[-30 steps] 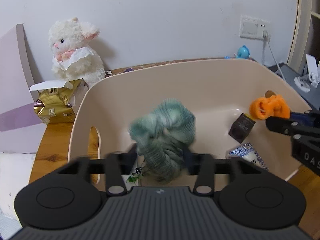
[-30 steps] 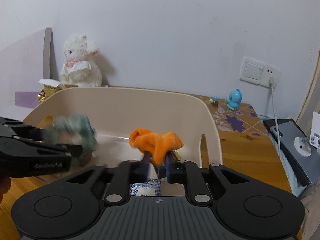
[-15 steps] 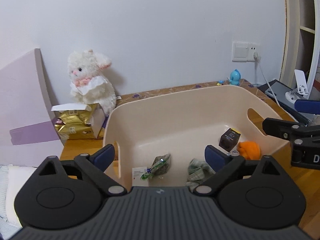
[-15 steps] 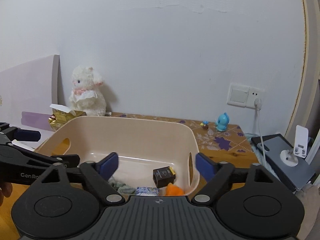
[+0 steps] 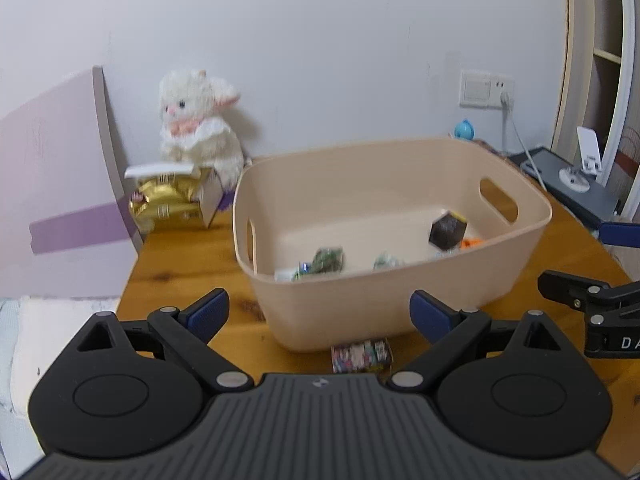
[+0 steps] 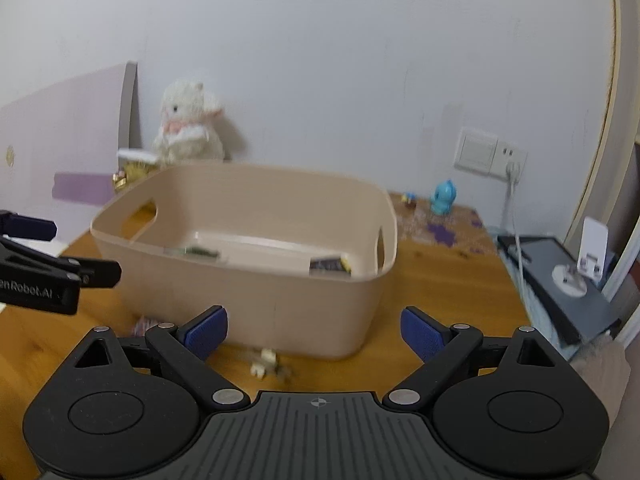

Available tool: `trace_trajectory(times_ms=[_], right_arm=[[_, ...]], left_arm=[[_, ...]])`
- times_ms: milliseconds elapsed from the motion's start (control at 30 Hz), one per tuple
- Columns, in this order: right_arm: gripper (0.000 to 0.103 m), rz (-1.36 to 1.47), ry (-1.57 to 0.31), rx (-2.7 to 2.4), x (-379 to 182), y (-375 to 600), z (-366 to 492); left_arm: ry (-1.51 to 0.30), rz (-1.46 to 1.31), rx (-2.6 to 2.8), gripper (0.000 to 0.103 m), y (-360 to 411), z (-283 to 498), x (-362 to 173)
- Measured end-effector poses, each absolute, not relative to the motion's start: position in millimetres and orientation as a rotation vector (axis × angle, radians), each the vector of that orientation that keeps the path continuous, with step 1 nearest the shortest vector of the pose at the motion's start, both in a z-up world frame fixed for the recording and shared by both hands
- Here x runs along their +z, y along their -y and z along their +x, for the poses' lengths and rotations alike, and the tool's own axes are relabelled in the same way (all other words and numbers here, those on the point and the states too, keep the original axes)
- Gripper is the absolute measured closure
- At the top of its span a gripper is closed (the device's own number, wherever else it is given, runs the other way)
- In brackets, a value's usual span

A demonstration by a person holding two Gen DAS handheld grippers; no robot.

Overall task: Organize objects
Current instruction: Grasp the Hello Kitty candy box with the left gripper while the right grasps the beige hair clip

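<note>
Both tongs are held above the near edge of the wooden counter [image 5: 180, 256], and both are released, with their blue pads spread wide and nothing between them. The left tongs [image 5: 319, 315] point at the near wall of the beige bin [image 5: 360, 300], which stands in the middle of the counter. The right tongs [image 6: 314, 327] face the same bin [image 6: 248, 292] from its right side. Inside the bin lie several small things: a dark cube-shaped box [image 5: 448, 230] near the right wall, an orange cloth [image 5: 471, 243] just beside it, a crumpled green cloth [image 5: 386, 260] near the middle, and a green packet [image 5: 326, 262] to the left. Outside the bin, on the counter just beside its near wall, lies a small colourful box [image 5: 362, 355]. In the right wrist view some small pale pieces [image 6: 266, 362] also lie on the counter close to the bin, too blurred to tell what they are. At the far left a white plush rabbit [image 5: 196, 120] sits against the wall, with a golden packet [image 5: 168, 200] in front of it. A small blue figure [image 6: 442, 199] stands at the far right, below the wall socket [image 6: 486, 156].
</note>
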State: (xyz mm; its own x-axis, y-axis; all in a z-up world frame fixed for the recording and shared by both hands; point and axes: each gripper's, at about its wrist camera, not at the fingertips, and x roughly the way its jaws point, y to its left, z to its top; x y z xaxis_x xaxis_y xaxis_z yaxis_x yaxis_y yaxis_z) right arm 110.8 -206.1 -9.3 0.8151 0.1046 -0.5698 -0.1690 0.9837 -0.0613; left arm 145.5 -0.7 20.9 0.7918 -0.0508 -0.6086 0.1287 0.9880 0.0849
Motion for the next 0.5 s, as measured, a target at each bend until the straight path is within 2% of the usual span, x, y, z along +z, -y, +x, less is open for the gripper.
trace_trajectory(times_ms=[500], right_arm=[[0.008,-0.132,-0.778,0.144,-78,208,132]], left_arm=[[-0.842,0.087,-0.108,0.006,2,159,-53]])
